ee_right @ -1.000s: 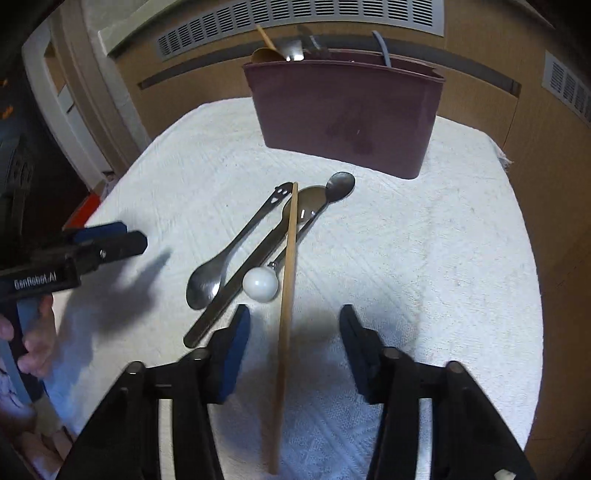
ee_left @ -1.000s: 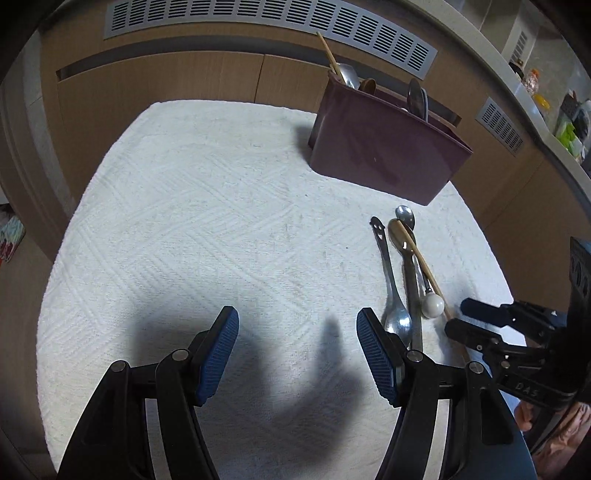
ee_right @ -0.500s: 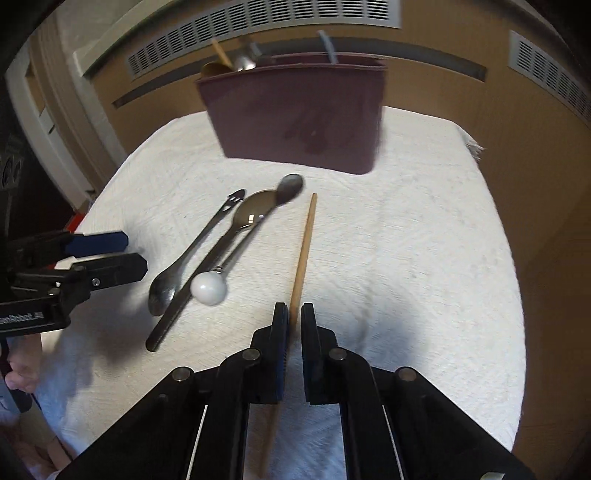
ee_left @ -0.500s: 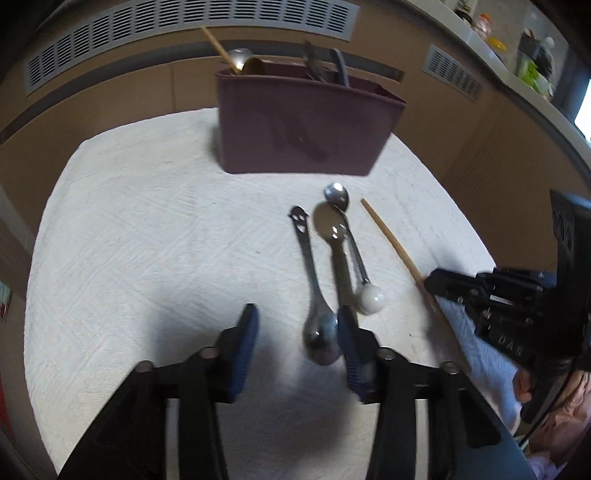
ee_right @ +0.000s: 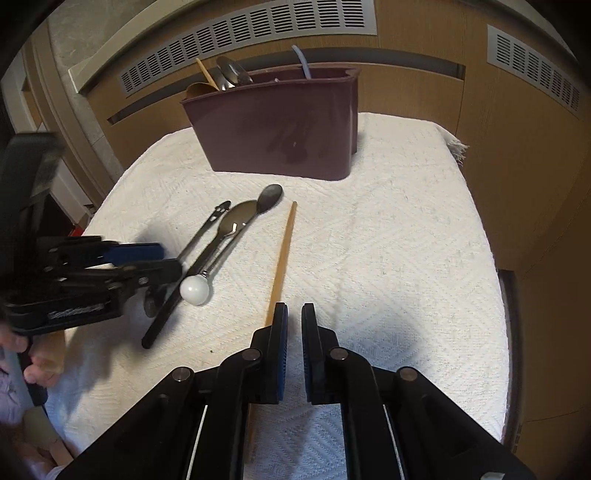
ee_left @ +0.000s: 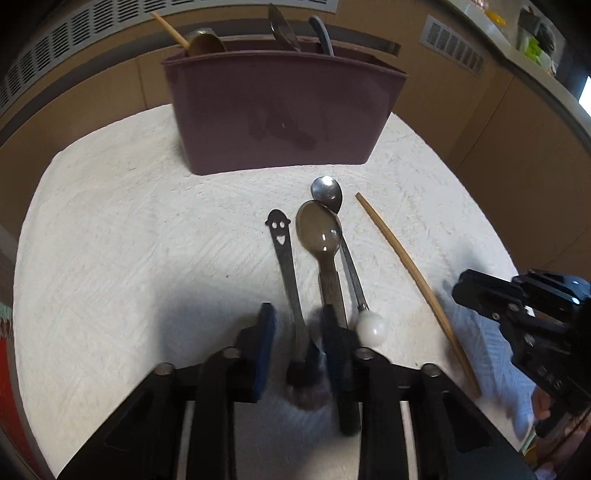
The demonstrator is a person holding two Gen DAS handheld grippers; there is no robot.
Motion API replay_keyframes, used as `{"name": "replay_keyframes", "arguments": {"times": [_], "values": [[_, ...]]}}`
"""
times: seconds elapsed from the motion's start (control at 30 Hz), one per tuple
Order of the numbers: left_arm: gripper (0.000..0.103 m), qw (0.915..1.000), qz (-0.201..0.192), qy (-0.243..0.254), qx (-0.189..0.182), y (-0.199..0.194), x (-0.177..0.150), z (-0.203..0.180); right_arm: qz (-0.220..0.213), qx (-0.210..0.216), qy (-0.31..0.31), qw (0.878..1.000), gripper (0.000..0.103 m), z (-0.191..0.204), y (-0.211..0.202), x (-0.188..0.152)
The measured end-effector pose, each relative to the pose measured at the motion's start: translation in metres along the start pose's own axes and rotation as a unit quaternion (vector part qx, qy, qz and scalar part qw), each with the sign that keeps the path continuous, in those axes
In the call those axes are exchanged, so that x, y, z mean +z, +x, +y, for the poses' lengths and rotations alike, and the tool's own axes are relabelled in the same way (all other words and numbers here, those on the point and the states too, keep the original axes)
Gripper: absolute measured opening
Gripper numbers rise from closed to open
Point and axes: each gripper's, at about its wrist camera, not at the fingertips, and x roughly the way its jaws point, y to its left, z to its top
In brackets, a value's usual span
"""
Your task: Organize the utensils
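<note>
Let the closing left gripper (ee_left: 295,341) centre on the smiley-handled steel spoon (ee_left: 286,266) between its jaws, while the right gripper (ee_right: 294,332), empty and barely parting, re-aligns over the thin wooden chopstick (ee_right: 282,258).

walls: wood panels (ee_right: 517,155) | vents: grey louvred grilles (ee_right: 251,33) | table cover: white textured cloth (ee_left: 110,240)

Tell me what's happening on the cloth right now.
A person is sorting utensils with two handheld grippers. The left gripper straddles the smiley-handled spoon near its bowl end, its fingers closing but not yet pressing on it. The right gripper sits over the wooden chopstick, fingers opening slightly; the stick passes under one finger, not between them. Two more spoons lie alongside, and the maroon holder already holds several utensils.
</note>
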Motion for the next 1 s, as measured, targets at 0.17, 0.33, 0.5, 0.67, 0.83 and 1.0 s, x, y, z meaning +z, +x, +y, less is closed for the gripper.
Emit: {"name": "replay_keyframes", "arguments": {"times": [0.17, 0.33, 0.5, 0.67, 0.83, 1.0], "values": [[0.011, 0.999, 0.003, 0.037, 0.027, -0.001, -0.001, 0.003, 0.009, 0.009, -0.009, 1.0, 0.01, 0.008, 0.007, 0.008], [0.011, 0.9987, 0.007, 0.031, 0.039, -0.011, -0.014, 0.021, 0.025, 0.005, -0.007, 1.0, 0.011, 0.014, 0.026, 0.017], [0.012, 0.9994, 0.013, 0.02, 0.024, -0.016, -0.017, 0.028, 0.038, -0.028, -0.014, 0.999, 0.013, 0.021, 0.044, 0.025], [0.012, 0.9988, 0.028, 0.032, 0.024, -0.01, -0.006, 0.022, 0.042, -0.035, -0.035, 0.998, 0.008, 0.027, 0.045, 0.025], [0.012, 0.9971, 0.05, 0.046, 0.032, 0.001, 0.012, 0.015, 0.039, -0.004, -0.014, 0.999, 0.006, 0.019, 0.035, 0.02], [0.011, 0.9965, 0.056, 0.05, 0.037, 0.008, 0.022, 0.011, 0.026, 0.013, 0.0, 1.0, 0.006, 0.012, 0.025, 0.017]]}}
